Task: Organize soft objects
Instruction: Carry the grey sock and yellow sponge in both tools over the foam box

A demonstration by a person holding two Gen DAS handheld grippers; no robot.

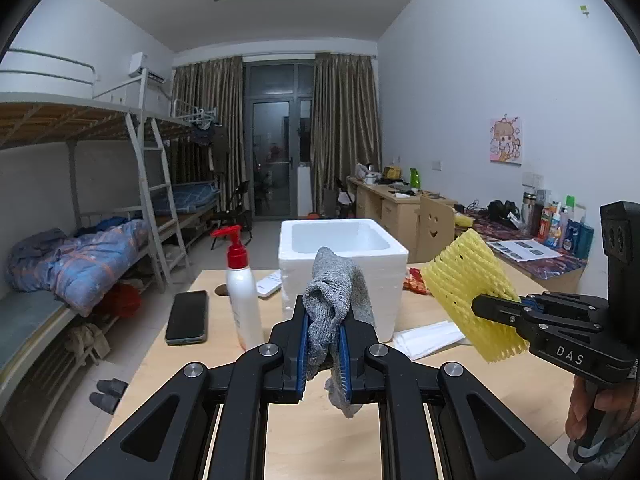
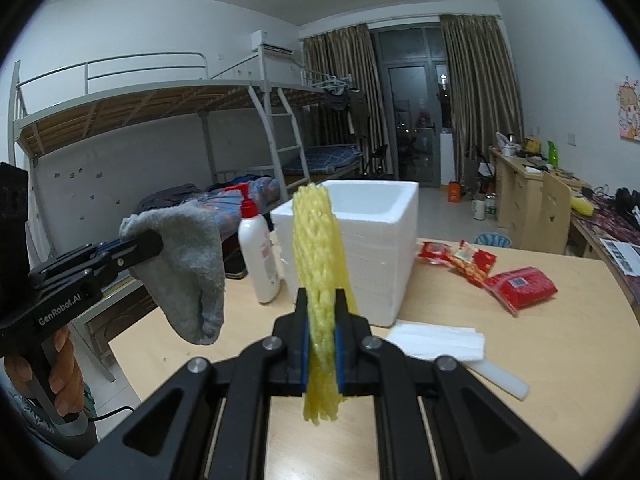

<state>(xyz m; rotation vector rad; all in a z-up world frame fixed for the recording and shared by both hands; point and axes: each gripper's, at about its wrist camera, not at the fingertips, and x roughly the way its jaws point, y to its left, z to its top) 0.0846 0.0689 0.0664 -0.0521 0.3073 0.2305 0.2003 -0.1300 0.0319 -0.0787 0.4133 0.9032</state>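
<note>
My left gripper [image 1: 323, 312] is shut on a grey knitted sock [image 1: 334, 292] and holds it above the wooden table [image 1: 320, 440], just in front of a white foam box [image 1: 340, 240]. The sock also shows in the right wrist view [image 2: 188, 264], hanging from the left gripper [image 2: 154, 240]. My right gripper [image 2: 321, 300] is shut on a yellow foam fruit net [image 2: 316, 240] and holds it upright before the box [image 2: 360, 240]. In the left wrist view the net [image 1: 468, 280] and right gripper [image 1: 480, 304] are to the box's right.
A white pump bottle [image 1: 242, 296] and a black phone [image 1: 187, 317] stand left of the box. White tissue packs [image 2: 436, 340] lie at the box's front right. Red snack packets [image 2: 520, 286] lie further right. Bunk beds and desks line the room's sides.
</note>
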